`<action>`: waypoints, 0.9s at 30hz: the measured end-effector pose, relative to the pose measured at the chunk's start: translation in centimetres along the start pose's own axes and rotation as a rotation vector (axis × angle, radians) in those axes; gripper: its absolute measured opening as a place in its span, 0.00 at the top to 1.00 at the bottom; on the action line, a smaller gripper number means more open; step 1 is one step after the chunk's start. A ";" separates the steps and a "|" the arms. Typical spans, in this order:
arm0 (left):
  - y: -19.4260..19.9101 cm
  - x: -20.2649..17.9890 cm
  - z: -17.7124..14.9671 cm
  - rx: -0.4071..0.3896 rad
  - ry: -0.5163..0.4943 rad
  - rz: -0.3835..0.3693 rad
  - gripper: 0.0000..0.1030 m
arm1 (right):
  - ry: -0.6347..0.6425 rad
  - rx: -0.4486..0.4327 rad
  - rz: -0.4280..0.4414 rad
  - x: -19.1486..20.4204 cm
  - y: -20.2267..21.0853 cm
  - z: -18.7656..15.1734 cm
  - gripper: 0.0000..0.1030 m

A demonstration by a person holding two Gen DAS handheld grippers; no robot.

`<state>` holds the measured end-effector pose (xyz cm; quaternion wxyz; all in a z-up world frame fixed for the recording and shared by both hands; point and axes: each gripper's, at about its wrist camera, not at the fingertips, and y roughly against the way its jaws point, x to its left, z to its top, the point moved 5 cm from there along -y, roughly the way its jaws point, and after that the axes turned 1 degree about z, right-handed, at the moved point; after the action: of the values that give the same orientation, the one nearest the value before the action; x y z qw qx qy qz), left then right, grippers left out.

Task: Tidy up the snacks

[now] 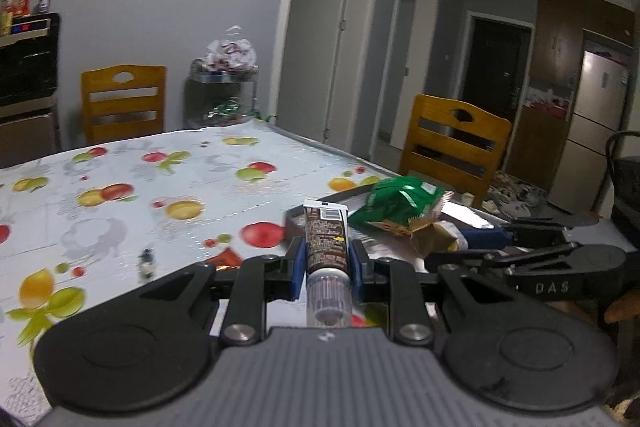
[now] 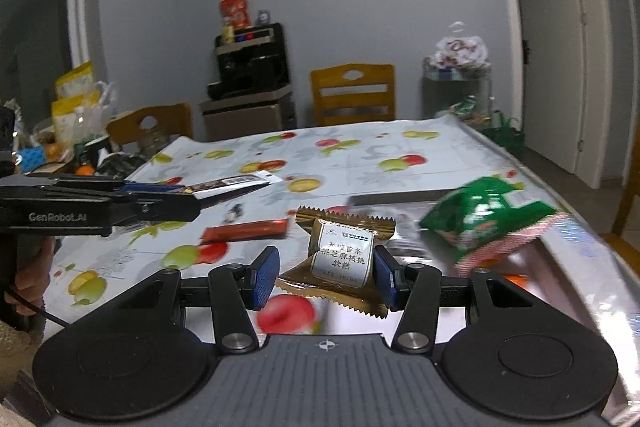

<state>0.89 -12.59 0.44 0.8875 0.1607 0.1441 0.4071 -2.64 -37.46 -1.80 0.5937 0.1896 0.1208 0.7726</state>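
Two snacks are in my tongs right now, one per hand. Nearest, my left gripper (image 1: 327, 267) is clamped tight on a brown tube (image 1: 325, 247), pads pressed on both its sides, cap end pointing back at the camera. My right gripper (image 2: 326, 277) looks closed on a gold wrapped cake (image 2: 342, 259): the right pad presses its side, the left pad sits at the wrapper's flared lower edge, and the packet hangs tilted between them, clear of the table.

Just beyond the left gripper and to its right sits a dark tray (image 1: 296, 223) with a green bag (image 1: 400, 203) lying in it, so I judge at least one item already sorted. From the right wrist view that same bag is ahead and to the right, over a shiny edge I cannot read clearly.

Ahead of the right gripper and slightly left, a red stick packet (image 2: 246, 230) lies loose on the fruit-print tablecloth (image 2: 360, 151), and past it a small dark-and-white piece (image 2: 233, 213) too blurred to name. Both remain to collect.

My reckoning: roughly midway. The two held snacks need placing, then the loose ones need fetching.
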 end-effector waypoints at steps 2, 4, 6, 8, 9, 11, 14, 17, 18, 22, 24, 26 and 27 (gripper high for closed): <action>-0.5 -1.0 0.2 0.004 -0.011 -0.022 0.81 | -0.013 -0.010 -0.027 -1.3 0.8 0.1 0.50; -1.0 -2.1 0.4 0.010 -0.024 -0.051 0.81 | -0.022 -0.024 -0.061 -2.6 1.7 0.2 0.50; -1.5 -3.3 0.5 0.017 -0.038 -0.082 0.81 | -0.030 -0.034 -0.093 -3.9 2.4 0.3 0.50; -2.1 -4.4 0.5 0.027 -0.053 -0.115 0.81 | -0.043 -0.040 -0.120 -5.2 3.1 0.3 0.50; -2.4 -5.0 0.5 0.033 -0.061 -0.134 0.81 | -0.047 -0.041 -0.132 -5.7 3.5 0.1 0.50; -2.9 -6.1 0.3 0.048 -0.075 -0.166 0.81 | -0.051 -0.037 -0.160 -6.8 3.9 -0.2 0.50; -3.9 -7.7 -0.2 0.076 -0.093 -0.201 0.81 | -0.058 -0.017 -0.186 -8.0 4.2 -0.9 0.50; -5.3 -8.8 -0.8 0.109 -0.107 -0.223 0.81 | -0.064 0.010 -0.200 -8.8 4.1 -1.8 0.50; -5.8 -9.1 -1.0 0.122 -0.109 -0.227 0.81 | -0.066 0.019 -0.202 -9.1 4.0 -2.0 0.50; -8.3 -10.0 -1.6 0.163 -0.116 -0.229 0.81 | -0.074 0.053 -0.183 -9.4 3.8 -3.0 0.50; -9.5 -10.2 -1.8 0.173 -0.124 -0.220 0.81 | -0.076 0.064 -0.174 -9.4 3.8 -3.2 0.50; -10.6 -10.3 -1.9 0.176 -0.141 -0.211 0.81 | -0.086 0.075 -0.166 -9.6 3.6 -3.4 0.50; -11.1 -10.4 -1.8 0.175 -0.151 -0.208 0.81 | -0.090 0.081 -0.159 -9.6 3.4 -3.6 0.50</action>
<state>1.14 -27.13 -4.39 0.9157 0.2519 0.1280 0.2858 -5.04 -47.47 -5.03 0.6499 0.2379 0.1397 0.7082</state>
